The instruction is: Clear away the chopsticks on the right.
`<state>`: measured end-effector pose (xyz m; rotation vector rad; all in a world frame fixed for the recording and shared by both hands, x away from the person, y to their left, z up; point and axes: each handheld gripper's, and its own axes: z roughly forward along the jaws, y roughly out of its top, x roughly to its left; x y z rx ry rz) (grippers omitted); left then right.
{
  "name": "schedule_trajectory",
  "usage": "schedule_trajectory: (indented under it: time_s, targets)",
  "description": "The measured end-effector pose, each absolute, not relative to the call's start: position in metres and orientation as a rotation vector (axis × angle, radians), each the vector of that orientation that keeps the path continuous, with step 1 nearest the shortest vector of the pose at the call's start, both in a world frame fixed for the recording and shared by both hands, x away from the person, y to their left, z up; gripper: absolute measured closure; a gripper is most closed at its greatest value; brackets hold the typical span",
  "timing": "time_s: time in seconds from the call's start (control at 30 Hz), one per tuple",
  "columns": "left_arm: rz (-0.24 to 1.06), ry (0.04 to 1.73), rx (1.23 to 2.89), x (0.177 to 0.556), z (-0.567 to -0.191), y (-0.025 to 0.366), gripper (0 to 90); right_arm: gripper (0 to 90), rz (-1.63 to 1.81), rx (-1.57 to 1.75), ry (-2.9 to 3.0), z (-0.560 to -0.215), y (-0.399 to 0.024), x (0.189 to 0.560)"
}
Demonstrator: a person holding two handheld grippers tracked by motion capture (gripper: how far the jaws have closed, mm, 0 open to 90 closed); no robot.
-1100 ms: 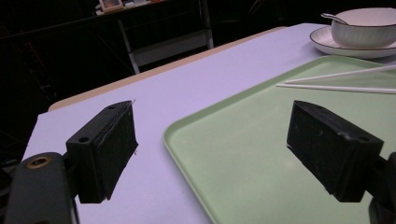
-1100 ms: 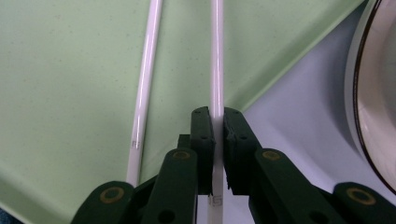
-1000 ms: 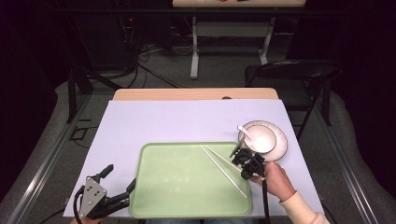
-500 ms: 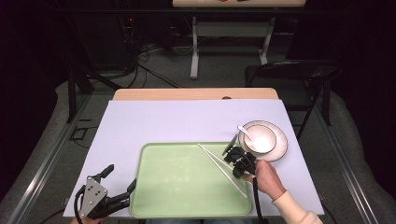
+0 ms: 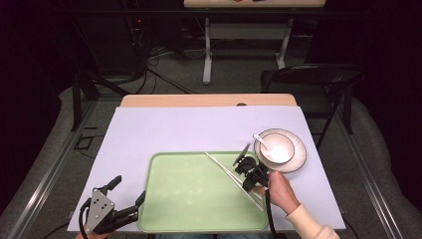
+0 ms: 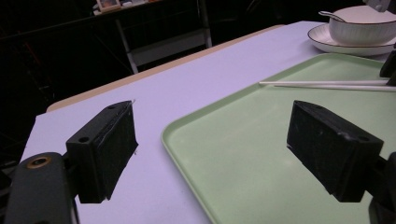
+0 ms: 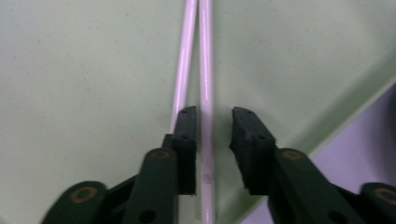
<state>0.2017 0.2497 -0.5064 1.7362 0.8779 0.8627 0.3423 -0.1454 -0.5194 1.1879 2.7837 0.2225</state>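
Two slim white chopsticks (image 5: 234,175) lie side by side on the pale green plastic tray (image 5: 189,199), slanting from its far middle toward its near right corner. They are smooth, glossy and round, almost touching along their length.

The right gripper view brings them close — one chopstick (image 7: 206,121) runs between the right gripper (image 7: 214,122)'s black jaws, the other (image 7: 183,74) passes just outside the left jaw. The jaws have just been opening; a gap shows on the right of the stick between them, so it lies loose.

The high view adds the setting: the lilac tabletop (image 5: 174,129), the white bowl with a white spoon (image 5: 276,148) on a dark-rimmed plate (image 5: 296,160) just right of the tray.

The left gripper (image 6: 212,140) hangs over the tray's near left edge — jaws wide apart, holding nothing.
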Motion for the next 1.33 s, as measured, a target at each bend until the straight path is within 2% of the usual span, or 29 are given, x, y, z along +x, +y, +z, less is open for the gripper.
schedule_trajectory:
  time_s: [0.07,0.1,0.17,0.2,0.23,0.27,0.33,0.47,0.5,0.6,0.77,0.83,0.93,1.17,1.33]
  targets:
    - [0.863,0.879,1.736,0.202,-0.506,0.250,15.6,52.0,0.250,1.166,2.766,-0.514,-0.151,0.341]
    - [0.863,0.879,1.736,0.202,-0.506,0.250,15.6,52.0,0.250,1.166,2.766,-0.514,-0.151,0.341]
    - [0.864,0.878,1.736,0.202,-0.506,0.250,15.6,43.4,0.273,1.150,2.745,-0.509,-0.156,0.340]
    - [0.866,0.880,1.737,0.202,-0.506,0.250,15.6,32.4,0.313,1.125,2.736,-0.504,-0.162,0.337]
    - [0.866,0.880,1.737,0.202,-0.506,0.250,15.6,27.9,0.338,1.131,2.724,-0.501,-0.164,0.334]
    - [0.866,0.880,1.734,0.202,-0.506,0.250,15.6,27.9,0.338,1.131,2.724,-0.501,-0.164,0.334]
    - [0.867,0.881,1.739,0.202,-0.506,0.249,15.6,16.2,0.448,1.116,2.701,-0.493,-0.173,0.327]
    - [0.867,0.883,1.739,0.202,-0.506,0.249,15.6,12.7,0.548,1.058,2.650,-0.487,-0.183,0.315]
    - [0.868,0.882,1.740,0.202,-0.506,0.249,15.6,14.4,0.597,1.021,2.643,-0.486,-0.187,0.311]
    - [0.869,0.883,1.741,0.202,-0.506,0.249,15.6,10.1,0.731,1.000,2.571,-0.486,-0.202,0.303]
    - [0.868,0.884,1.740,0.202,-0.506,0.249,15.6,4.3,0.769,0.991,2.521,-0.493,-0.225,0.292]
    - [0.870,0.884,1.741,0.202,-0.506,0.249,15.6,4.3,0.774,0.981,2.489,-0.496,-0.234,0.286]
    - [0.869,0.886,1.740,0.202,-0.506,0.249,15.6,9.0,0.788,0.957,2.447,-0.499,-0.242,0.276]
    - [0.863,0.891,1.743,0.203,-0.506,0.249,15.6,2.7,0.857,0.950,2.385,-0.504,-0.271,0.247]
    - [0.862,0.890,1.739,0.204,-0.506,0.248,15.6,1.5,0.884,0.884,2.357,-0.501,-0.273,0.233]
